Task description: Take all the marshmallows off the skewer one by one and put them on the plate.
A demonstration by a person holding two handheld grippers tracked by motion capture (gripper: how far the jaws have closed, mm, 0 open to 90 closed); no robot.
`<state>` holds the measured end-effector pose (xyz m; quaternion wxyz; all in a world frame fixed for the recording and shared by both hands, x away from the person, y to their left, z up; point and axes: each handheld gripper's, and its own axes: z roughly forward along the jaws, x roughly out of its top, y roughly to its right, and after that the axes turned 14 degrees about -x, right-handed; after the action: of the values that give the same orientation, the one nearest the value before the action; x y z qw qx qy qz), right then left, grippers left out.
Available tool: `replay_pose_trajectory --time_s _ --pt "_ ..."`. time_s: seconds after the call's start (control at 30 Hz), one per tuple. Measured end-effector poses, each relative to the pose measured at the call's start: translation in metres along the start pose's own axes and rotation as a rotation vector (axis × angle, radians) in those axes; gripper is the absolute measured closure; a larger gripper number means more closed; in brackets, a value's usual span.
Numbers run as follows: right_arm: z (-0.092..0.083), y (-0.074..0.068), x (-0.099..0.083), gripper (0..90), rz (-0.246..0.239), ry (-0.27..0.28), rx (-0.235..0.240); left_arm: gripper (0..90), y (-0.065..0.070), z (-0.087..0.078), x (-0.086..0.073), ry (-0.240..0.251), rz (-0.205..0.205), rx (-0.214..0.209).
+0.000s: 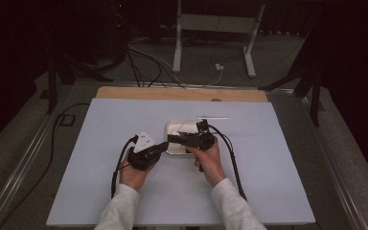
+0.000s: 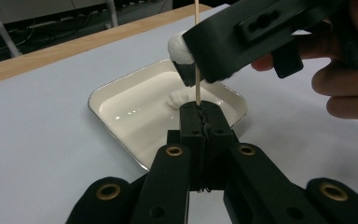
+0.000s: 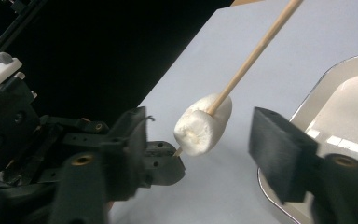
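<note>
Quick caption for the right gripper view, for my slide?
Marshmallow threaded on a wooden skewer held by the left gripper, between the right gripper's open jaws.

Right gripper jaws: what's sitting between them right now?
In the right gripper view, a marshmallow threaded on the wooden skewer sits between the right gripper jaws, with visible gaps either side. The left gripper clamps the skewer's end.

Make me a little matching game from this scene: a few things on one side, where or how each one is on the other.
Things:
1. wooden skewer
2. marshmallow
3. white tray
4. right gripper

States:
a. lies flat on the table
b. jaws apart, either side of the marshmallow
c. clamped in the left gripper
d. pierced by the stick

Pairs: 1-c, 2-d, 3-a, 4-b
</note>
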<state>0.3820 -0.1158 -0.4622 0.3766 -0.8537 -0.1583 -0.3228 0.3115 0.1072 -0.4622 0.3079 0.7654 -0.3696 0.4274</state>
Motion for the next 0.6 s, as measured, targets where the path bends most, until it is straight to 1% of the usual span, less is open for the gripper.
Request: replay_pose_trajectory --time_s 0.13,0.2,0.23,0.3,0.37,0.47,0.6 --pt "0.002 0.0008 -0.0003 62.4 0.017 -0.019 -0.007 90.0 0.0003 0.0004 0.0002 0.001 0.001 -0.002" --pt "0.0025 0.0006 -0.001 67.9 0.012 -0.024 0.008 90.0 0.0002 0.0007 -0.0002 -0.001 0.001 -0.004" --pt "0.0027 -0.0002 -0.0012 70.4 0.01 -0.026 0.005 90.0 0.0003 0.0008 -0.0003 0.0 0.001 -0.003" --pt "0.002 -0.001 -0.0014 74.3 0.004 -0.017 0.01 90.0 0.0002 0.0003 0.0 0.004 0.002 -0.002" --pt "0.0007 -0.0019 -0.0011 77.5 0.01 -0.002 0.019 90.0 0.0004 -0.0003 0.0001 0.013 0.003 -0.001" --pt "-0.0012 -0.0027 -0.0005 79.6 0.023 0.016 0.029 90.0 0.0001 -0.0015 0.0 0.02 0.008 -0.003" --pt "-0.0032 -0.0032 0.0001 80.8 0.037 0.038 0.022 90.0 0.0001 -0.0022 -0.0001 0.014 0.021 0.002"
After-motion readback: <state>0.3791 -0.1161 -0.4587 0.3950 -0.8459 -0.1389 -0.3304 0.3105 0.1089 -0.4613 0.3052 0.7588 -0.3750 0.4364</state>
